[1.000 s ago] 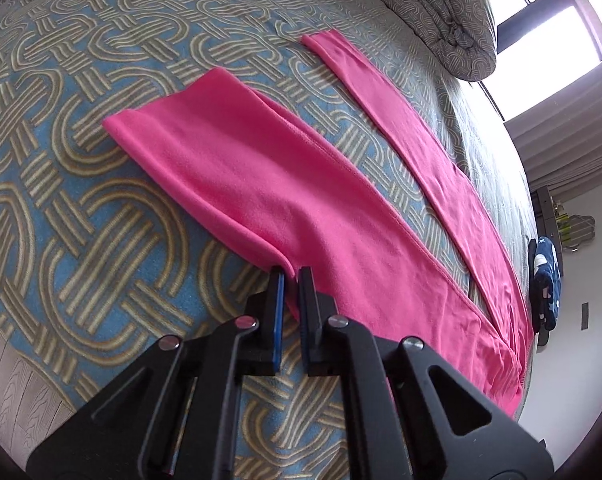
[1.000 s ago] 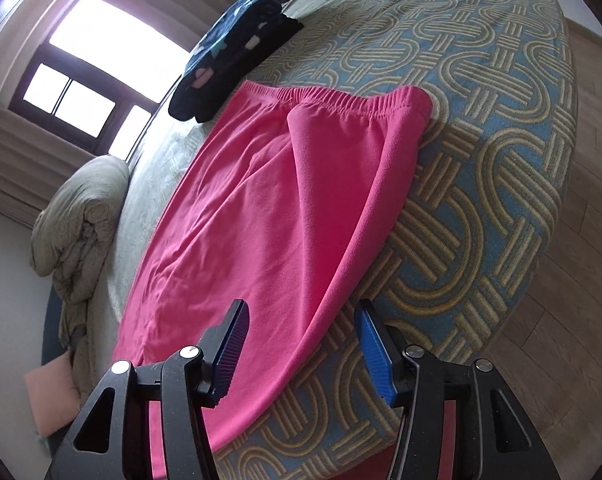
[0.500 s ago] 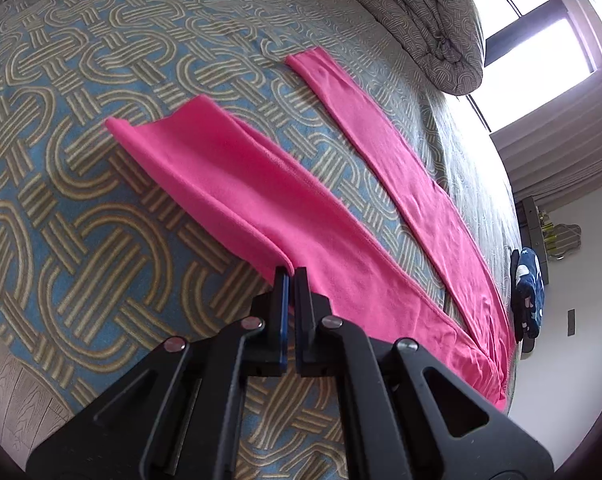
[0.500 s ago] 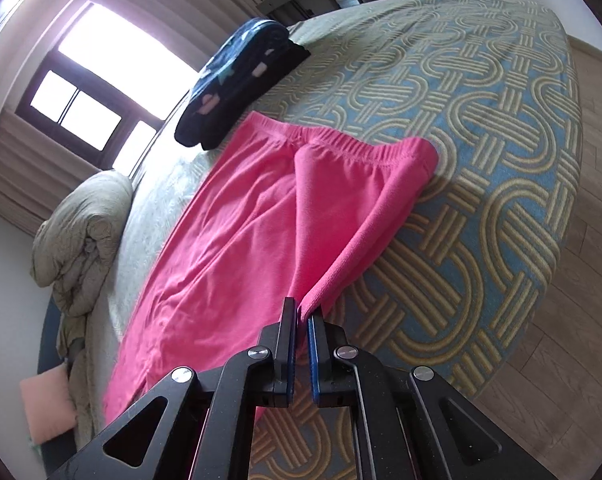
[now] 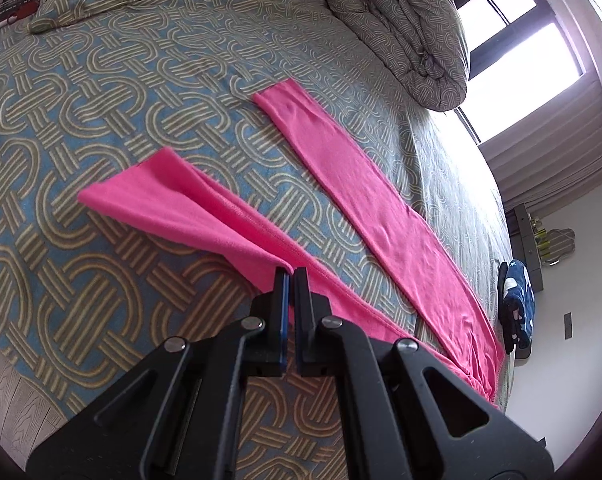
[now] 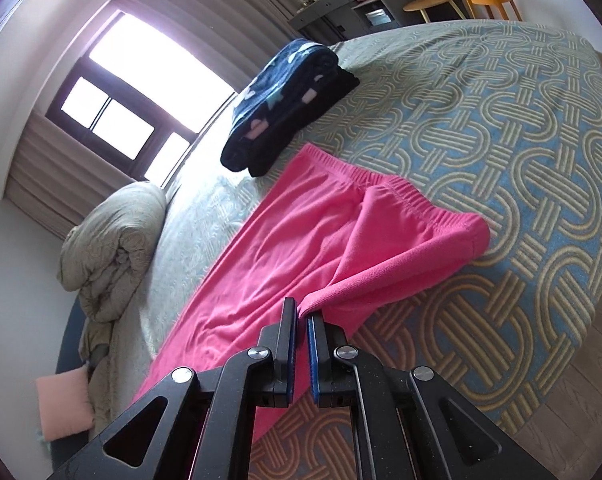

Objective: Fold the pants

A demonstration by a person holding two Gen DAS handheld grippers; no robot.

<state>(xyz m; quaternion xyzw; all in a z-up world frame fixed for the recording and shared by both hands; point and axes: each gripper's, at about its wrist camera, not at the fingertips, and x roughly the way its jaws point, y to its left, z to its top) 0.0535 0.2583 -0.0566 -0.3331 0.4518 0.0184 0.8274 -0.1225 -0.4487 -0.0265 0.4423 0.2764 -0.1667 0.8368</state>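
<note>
Bright pink pants (image 5: pixel 385 216) lie spread on a patterned bed. In the left wrist view my left gripper (image 5: pixel 291 276) is shut on the outer edge of the near leg, which rises off the cover in a long fold. The far leg lies flat and straight. In the right wrist view the pink pants (image 6: pixel 285 240) show their elastic waistband at the far end. There my right gripper (image 6: pixel 301 308) is shut on the near side edge below the waistband, and the cloth hangs lifted from the pinch.
A folded dark blue patterned blanket (image 6: pixel 285 108) sits just beyond the waistband. A rolled grey duvet (image 5: pixel 401 28) lies near the window side. The bed's edge and wooden floor (image 6: pixel 573 412) are close on my near side. A pink cushion (image 6: pixel 63 404) lies low at left.
My right gripper went from open around the pants' edge to shut on it. Both grippers have risen, pulling the near side of the pants up off the bed.
</note>
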